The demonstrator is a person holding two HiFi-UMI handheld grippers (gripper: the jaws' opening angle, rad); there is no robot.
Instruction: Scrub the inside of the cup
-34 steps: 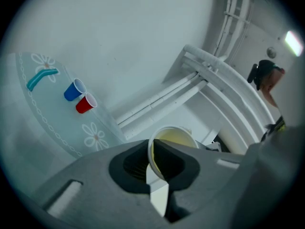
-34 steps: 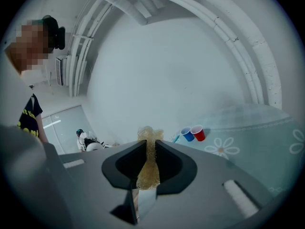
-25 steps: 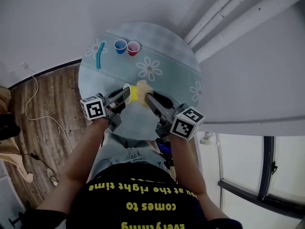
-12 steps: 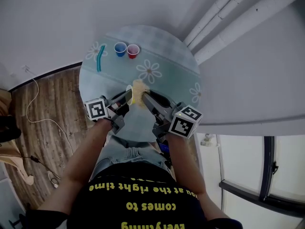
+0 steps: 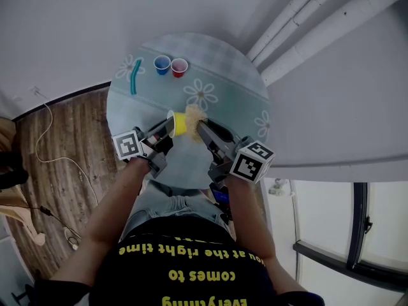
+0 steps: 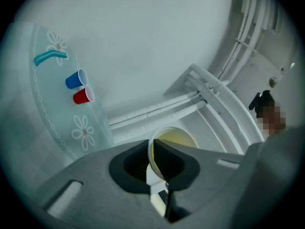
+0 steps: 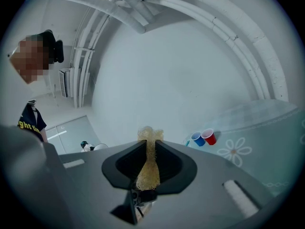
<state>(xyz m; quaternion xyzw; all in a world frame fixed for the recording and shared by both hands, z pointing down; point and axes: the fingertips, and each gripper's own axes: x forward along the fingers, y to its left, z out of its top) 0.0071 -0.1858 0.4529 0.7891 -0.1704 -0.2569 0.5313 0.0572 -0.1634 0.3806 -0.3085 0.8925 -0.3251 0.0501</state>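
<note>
A yellow cup (image 5: 179, 124) lies on its side in the air above the round table (image 5: 223, 75). My left gripper (image 5: 167, 128) is shut on its white rim. In the left gripper view one jaw sits inside the cup (image 6: 178, 138) and the other outside, with the left gripper (image 6: 155, 159) pinching the wall. My right gripper (image 5: 199, 127) is shut on a tan sponge (image 5: 194, 115) just right of the cup's yellow body; whether they touch I cannot tell. In the right gripper view the sponge (image 7: 149, 149) sticks out past the right gripper (image 7: 149, 157) jaws.
A blue cup (image 5: 162, 64) and a red cup (image 5: 179, 67) stand side by side at the table's far edge, with a teal curved stick (image 5: 134, 80) to their left. White pipes (image 5: 306, 24) run along the wall at right. Wooden floor with a cable (image 5: 51, 152) lies at left.
The left gripper has rolled the cup: half a second ago it was nearly edge-on with the sponge over it, and now its yellow side shows again. Both hands stay in place.
</note>
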